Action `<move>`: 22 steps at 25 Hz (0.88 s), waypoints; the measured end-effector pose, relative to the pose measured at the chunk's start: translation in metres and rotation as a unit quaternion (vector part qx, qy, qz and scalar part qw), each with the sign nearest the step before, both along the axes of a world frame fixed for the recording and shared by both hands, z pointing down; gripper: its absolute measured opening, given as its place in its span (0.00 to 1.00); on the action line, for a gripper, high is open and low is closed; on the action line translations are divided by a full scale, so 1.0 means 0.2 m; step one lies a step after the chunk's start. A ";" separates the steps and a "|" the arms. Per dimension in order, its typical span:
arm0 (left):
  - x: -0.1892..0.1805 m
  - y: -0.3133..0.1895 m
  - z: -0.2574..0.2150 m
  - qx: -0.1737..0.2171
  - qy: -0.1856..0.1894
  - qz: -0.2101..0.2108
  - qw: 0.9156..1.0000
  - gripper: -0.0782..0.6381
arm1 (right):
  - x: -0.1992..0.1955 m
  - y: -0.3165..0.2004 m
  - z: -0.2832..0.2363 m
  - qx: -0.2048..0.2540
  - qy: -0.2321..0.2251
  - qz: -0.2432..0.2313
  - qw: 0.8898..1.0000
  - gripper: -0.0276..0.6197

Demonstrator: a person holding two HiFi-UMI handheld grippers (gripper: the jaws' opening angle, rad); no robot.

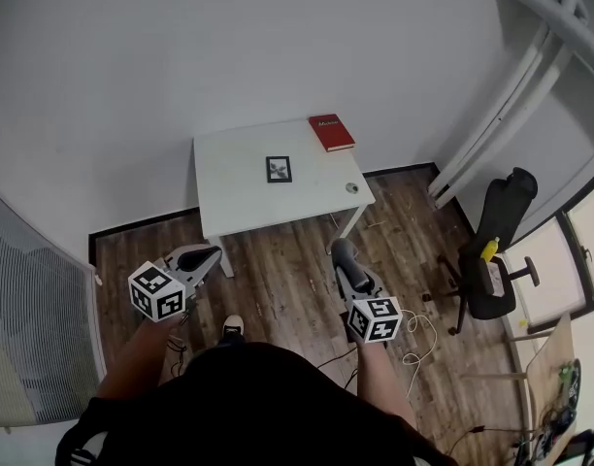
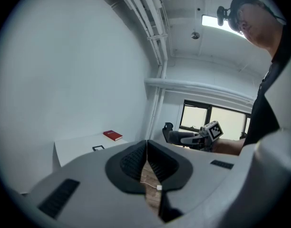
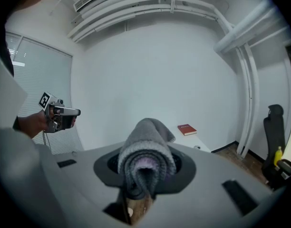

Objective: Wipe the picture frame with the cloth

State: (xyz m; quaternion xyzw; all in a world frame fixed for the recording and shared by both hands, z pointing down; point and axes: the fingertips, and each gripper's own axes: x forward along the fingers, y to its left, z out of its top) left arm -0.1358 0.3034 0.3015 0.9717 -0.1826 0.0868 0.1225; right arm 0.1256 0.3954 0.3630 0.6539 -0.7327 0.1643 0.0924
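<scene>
A small black picture frame lies flat near the middle of the white table, and shows as a small dark frame in the left gripper view. My left gripper is held over the wood floor short of the table, its jaws shut with nothing between them. My right gripper is also short of the table, shut on a folded grey cloth that bulges out of its jaws. Both grippers are well apart from the frame.
A red book lies at the table's far right corner, and a small round object near its right front corner. A black office chair stands to the right, white pipes run up the right wall, and cables lie on the floor.
</scene>
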 end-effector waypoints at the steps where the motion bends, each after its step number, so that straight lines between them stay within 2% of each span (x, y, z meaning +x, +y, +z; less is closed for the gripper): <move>1: 0.02 -0.01 0.01 -0.002 0.000 0.005 1.000 0.12 | 0.00 -0.01 0.00 -0.001 0.001 0.001 1.000 0.21; 6: 0.08 -0.13 0.09 -0.017 -0.005 0.023 1.000 0.12 | 0.04 -0.07 -0.01 -0.006 0.008 0.017 1.000 0.21; 11: 0.12 -0.25 0.10 -0.016 -0.008 0.027 0.999 0.12 | 0.13 -0.11 0.03 -0.024 0.010 0.036 0.999 0.21; 22: 0.05 -0.59 0.16 -0.028 -0.009 0.023 0.999 0.12 | 0.01 -0.42 0.04 -0.037 0.013 0.021 0.999 0.21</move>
